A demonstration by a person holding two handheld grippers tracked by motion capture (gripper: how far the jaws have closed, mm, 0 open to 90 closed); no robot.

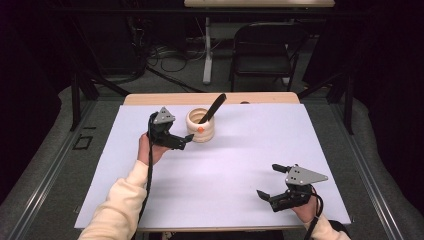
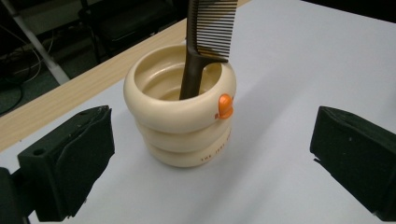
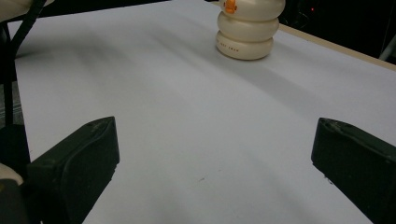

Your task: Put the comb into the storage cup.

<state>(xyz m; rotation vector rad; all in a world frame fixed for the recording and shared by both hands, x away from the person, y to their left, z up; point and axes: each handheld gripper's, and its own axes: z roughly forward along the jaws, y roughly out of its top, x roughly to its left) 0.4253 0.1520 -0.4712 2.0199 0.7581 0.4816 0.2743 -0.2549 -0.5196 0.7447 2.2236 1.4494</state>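
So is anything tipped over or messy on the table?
Nothing is spilled or broken. The cream cup stands upright, and the dark comb just leans inside it against the rim, teeth up.

A glossy, smooth cream ceramic-looking ringed holder [image 2: 180, 116] with a shiny orange knob [image 2: 225, 106] holds a dark plastic comb [image 2: 205, 32] on the matt white sheet [image 2: 289, 70] over the pale wood worktop [image 2: 56, 105].
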